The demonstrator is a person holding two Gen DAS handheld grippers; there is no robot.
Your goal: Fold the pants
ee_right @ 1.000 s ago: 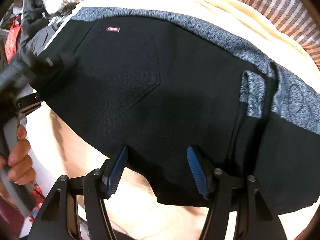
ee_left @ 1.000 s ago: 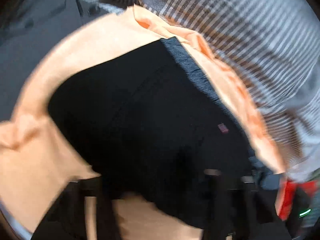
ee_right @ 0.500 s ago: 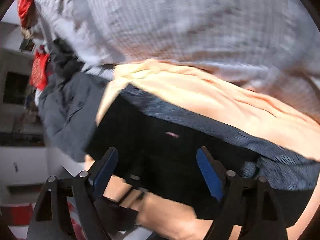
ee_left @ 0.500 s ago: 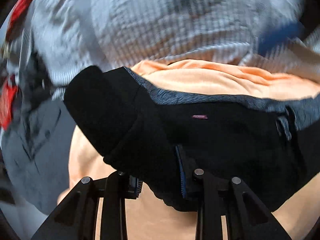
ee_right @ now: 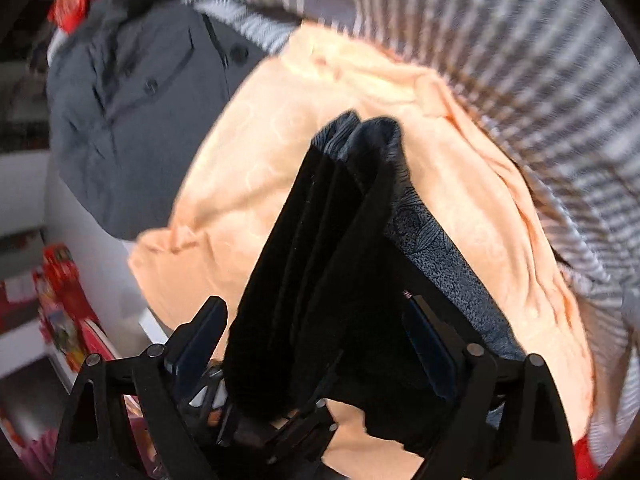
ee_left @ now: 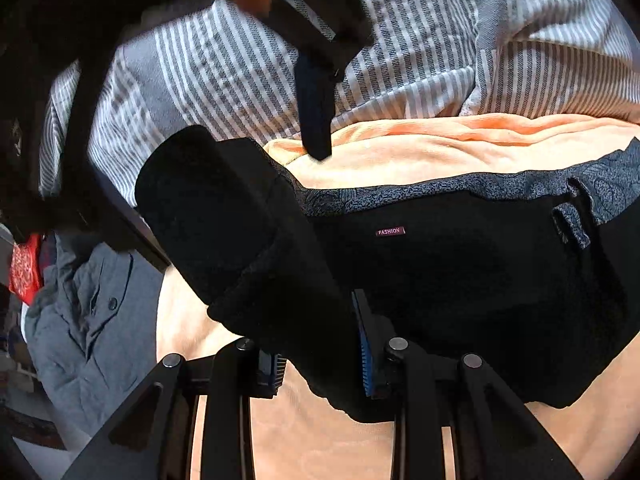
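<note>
Black pants [ee_left: 460,280] with a grey patterned waistband [ee_left: 500,188] and a small "FASHION" tag lie across an orange cloth [ee_left: 440,148]. My left gripper [ee_left: 320,360] is shut on a thick folded end of the pants, which stands up to the left as a dark roll [ee_left: 208,216]. My right gripper [ee_right: 316,340] hovers over that raised fold [ee_right: 320,260] and looks down on it. Its jaws are opening wide, with the fold between them, and the pads [ee_right: 428,340] do not touch it. One right finger [ee_left: 316,120] hangs over the cloth's far edge.
A grey-and-white striped blanket [ee_left: 440,40] lies beyond the orange cloth. A grey buttoned jacket [ee_right: 132,100] is bunched at the left. Red items [ee_right: 64,320] sit past the bed's left edge, and a hand shows low in the right wrist view.
My left gripper closed on the pants' end, rolled and lifted it into a raised fold. My right gripper widened, rose from the pants' lower edge and swung over the fold.
</note>
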